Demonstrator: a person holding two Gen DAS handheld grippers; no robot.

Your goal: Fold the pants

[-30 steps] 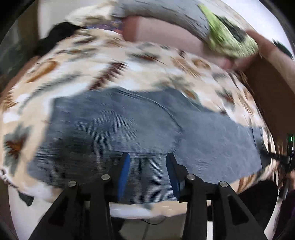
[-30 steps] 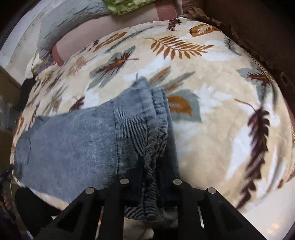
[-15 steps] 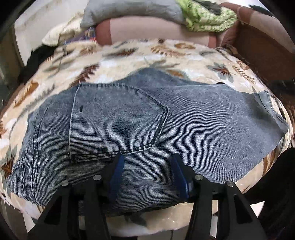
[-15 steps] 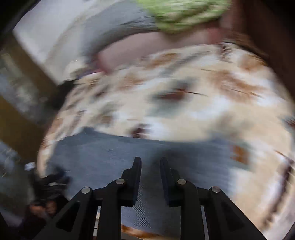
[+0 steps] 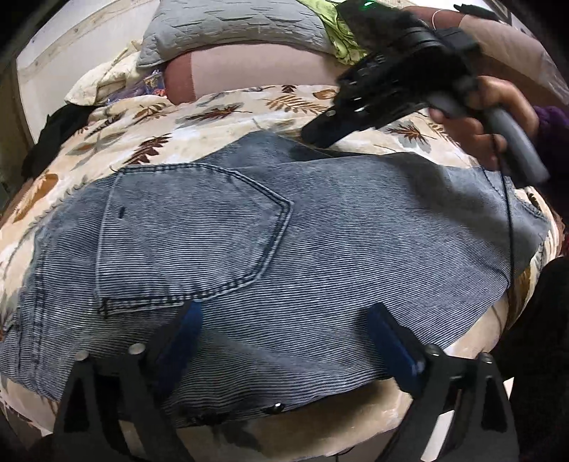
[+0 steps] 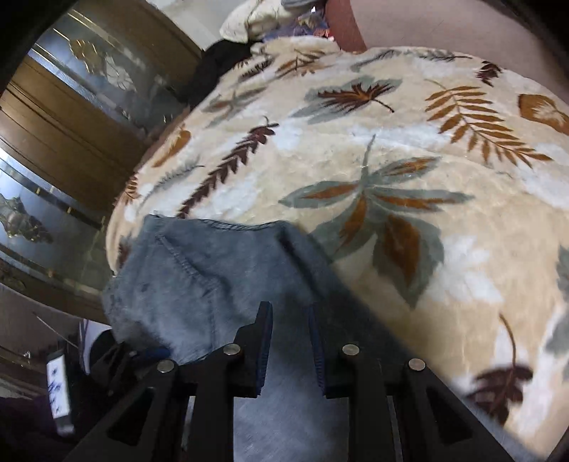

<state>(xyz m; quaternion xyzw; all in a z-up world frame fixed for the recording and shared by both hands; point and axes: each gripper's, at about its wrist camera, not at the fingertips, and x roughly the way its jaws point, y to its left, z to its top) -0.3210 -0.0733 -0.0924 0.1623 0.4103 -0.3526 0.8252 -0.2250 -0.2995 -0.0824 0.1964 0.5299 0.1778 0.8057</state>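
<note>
Blue denim pants (image 5: 291,248) lie folded flat on a leaf-print blanket (image 5: 199,124), back pocket up. My left gripper (image 5: 284,320) is open wide, its blue-padded fingers low over the near edge of the denim, holding nothing. My right gripper (image 6: 290,312) hovers over the far edge of the pants (image 6: 199,277) with its fingers a small gap apart and nothing between them. The right gripper also shows in the left wrist view (image 5: 320,131), held by a hand, its tip at the denim's far edge.
A grey pillow (image 5: 231,25), a pink bolster (image 5: 256,71) and a green cloth (image 5: 341,39) lie at the bed's head. Dark clothing (image 5: 60,124) sits at the left edge. A wooden glass-front cabinet (image 6: 64,142) stands beside the bed.
My right gripper let go of the bunched denim and swung over to the far edge of the pants. My left gripper opened wider. The pants now lie flat.
</note>
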